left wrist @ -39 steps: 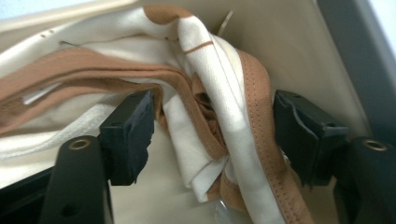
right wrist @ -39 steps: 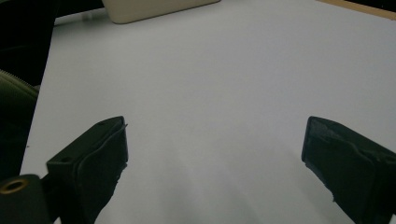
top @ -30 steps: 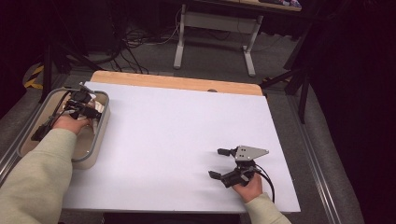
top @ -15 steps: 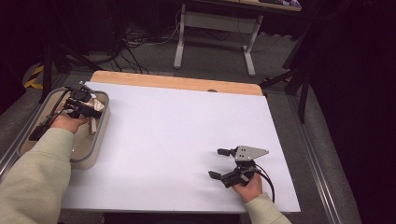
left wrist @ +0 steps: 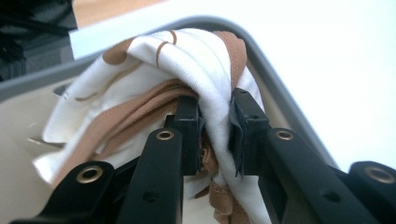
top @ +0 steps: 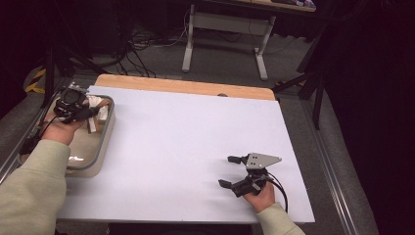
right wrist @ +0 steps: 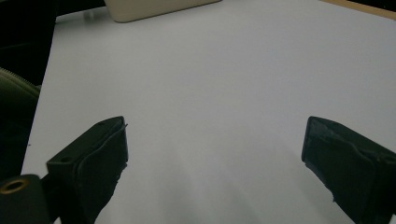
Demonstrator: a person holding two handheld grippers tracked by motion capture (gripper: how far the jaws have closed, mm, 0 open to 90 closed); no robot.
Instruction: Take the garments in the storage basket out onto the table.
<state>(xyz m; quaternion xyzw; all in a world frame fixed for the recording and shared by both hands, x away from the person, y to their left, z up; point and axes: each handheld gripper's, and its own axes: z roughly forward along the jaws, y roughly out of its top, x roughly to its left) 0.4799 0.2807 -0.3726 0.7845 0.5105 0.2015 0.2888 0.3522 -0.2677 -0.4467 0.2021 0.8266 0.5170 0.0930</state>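
Cloth (left wrist: 140, 88), white with brown stripes, sits pinched between the jaws of your left gripper (left wrist: 215, 133), bunched up above the grey tray (top: 105, 142) at the table's left edge; the jaws have just been closing, and the fabric is clamped between their pads. Your right gripper (top: 234, 171) rests low over the white table cover (top: 186, 132) near the front right, well apart from the tray, its jaws spread wide on nothing.

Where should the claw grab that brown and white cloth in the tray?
On the bunched fold at the top of the cloth, coming from above. That ridge stands up, so both pads fit around it, as the left gripper does now.
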